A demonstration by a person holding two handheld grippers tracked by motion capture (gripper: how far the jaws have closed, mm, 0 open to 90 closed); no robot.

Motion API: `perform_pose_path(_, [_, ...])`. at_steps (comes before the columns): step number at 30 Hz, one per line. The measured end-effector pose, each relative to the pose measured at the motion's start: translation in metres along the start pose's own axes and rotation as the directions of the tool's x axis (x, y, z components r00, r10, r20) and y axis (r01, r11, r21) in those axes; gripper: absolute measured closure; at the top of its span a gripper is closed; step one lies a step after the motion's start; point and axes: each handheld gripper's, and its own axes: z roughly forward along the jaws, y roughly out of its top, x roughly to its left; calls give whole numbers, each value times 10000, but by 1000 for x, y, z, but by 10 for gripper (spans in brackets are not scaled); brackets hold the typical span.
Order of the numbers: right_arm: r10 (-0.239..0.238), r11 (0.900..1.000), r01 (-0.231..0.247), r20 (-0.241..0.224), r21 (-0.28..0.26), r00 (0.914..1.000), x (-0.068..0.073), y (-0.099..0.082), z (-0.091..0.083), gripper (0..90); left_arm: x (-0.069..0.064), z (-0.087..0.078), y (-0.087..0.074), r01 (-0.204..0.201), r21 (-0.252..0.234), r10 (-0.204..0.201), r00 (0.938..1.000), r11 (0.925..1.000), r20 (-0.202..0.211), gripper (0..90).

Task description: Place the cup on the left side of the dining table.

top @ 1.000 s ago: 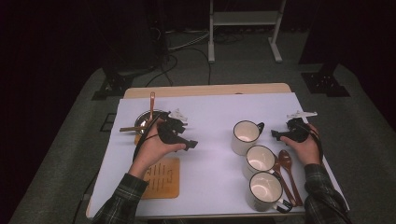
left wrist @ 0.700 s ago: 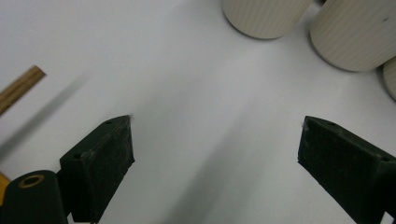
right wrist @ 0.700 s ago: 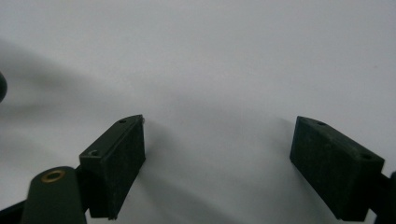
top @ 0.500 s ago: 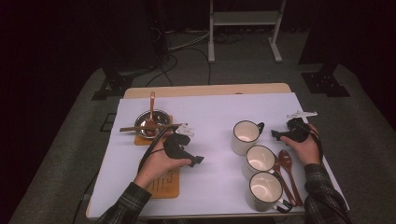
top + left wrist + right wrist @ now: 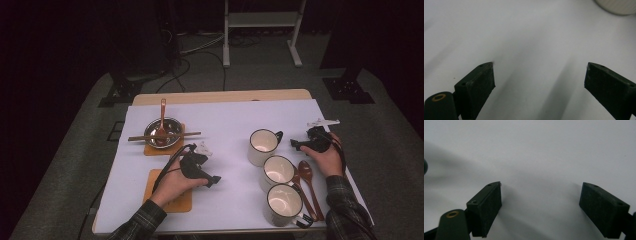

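Observation:
My left gripper (image 5: pixel 214 179) lies low over the white table (image 5: pixel 225 120), between the orange coasters and the mugs. Its jaws have just been opening; they stand wide apart in the left gripper view (image 5: pixel 540 65) with only bare table between them. My right gripper (image 5: pixel 295 144) rests at the right, open, pointing at the far mug (image 5: pixel 262 146); in its own view (image 5: pixel 541 184) nothing sits between the pads. Two more cream mugs (image 5: pixel 278 172) (image 5: pixel 283 204) stand in a row toward me. A steel bowl (image 5: pixel 162 130) holds a brown spoon, with chopsticks laid across it.
The bowl sits on an orange coaster (image 5: pixel 150 149); a second coaster (image 5: pixel 181 202) lies under my left hand. Two wooden spoons (image 5: pixel 306 175) lie right of the mugs. A mug's base (image 5: pixel 616 6) shows at the top right of the left gripper view.
My left hand has come away from the bowl, toward me and to the right, and sunk to the table. The right hand has stayed put.

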Motion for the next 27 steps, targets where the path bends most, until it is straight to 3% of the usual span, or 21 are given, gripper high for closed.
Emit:
perform_pose_path(4, [0,10000,0,-1,0,10000,0,0,0,164,-3,8,-3,-149,249,148,9999,9996,52,83])
perform_pose_path(9, [12,10000,-12,-7,-1,10000,0,0,0,163,-9,13,-5,-512,465,527,9981,9976,-327,77])
perform_pose_path(14, [9,10000,-9,-5,19,10000,0,0,0,163,-11,14,-9,-727,272,740,9961,9970,-484,70])
perform_pose_path(20, [-21,10000,21,19,17,10000,0,0,-1,170,-12,14,-17,-805,-310,787,9954,9963,-544,54])
perform_pose_path(27, [-84,9999,84,-41,-112,10000,2,3,-9,267,-12,14,-18,-817,-385,794,9952,9959,-574,54])
